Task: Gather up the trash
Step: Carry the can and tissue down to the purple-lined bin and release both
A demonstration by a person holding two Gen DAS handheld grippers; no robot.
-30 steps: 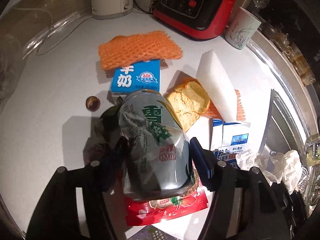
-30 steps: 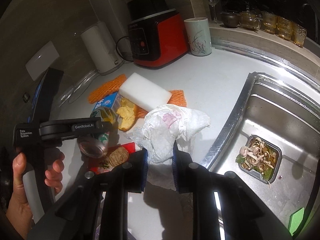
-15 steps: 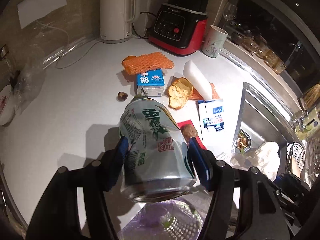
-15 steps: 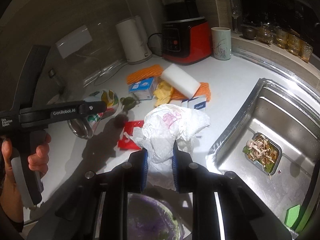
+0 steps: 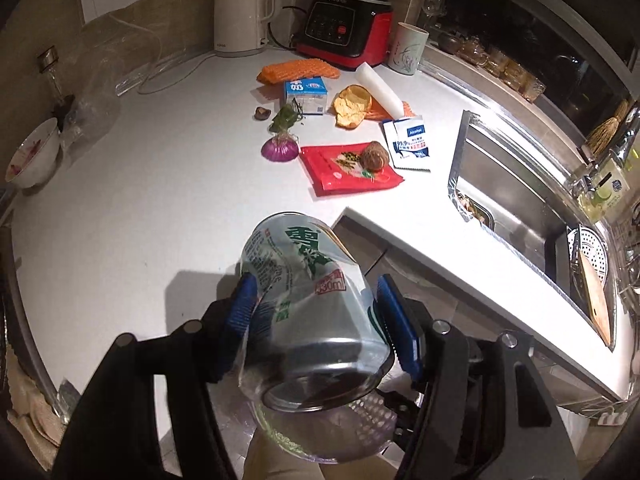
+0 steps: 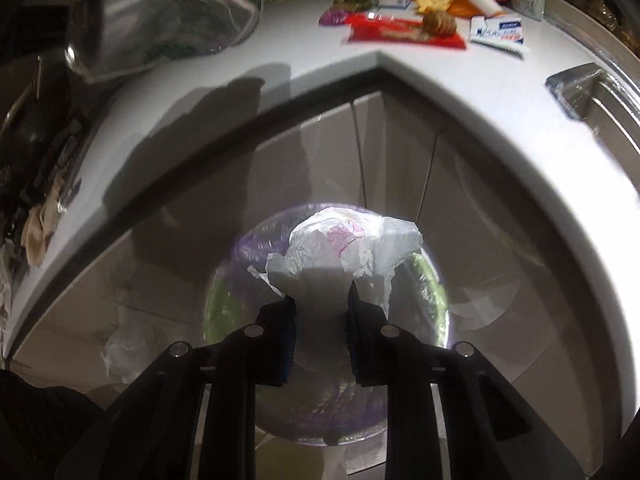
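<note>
With my right gripper (image 6: pixel 320 312) pinching the crumpled tissue (image 6: pixel 344 248) straight above the bin (image 6: pixel 424 280) and its jaws just starting to part, I should release fully there, then swing my left gripper (image 5: pixel 316 320), clamped on the can (image 5: pixel 308 304), over beside it.

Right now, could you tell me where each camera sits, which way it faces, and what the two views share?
Left wrist: on the left hand-held gripper, looking down across the white countertop; its blue pads grip a dented silver-green drink can.
Right wrist: on the right hand-held gripper, aimed down at a round purple-lined bin below the counter edge; its fingers pinch a crumpled white paper wad.
Shared: the red snack wrapper, the counter and the can.
</note>
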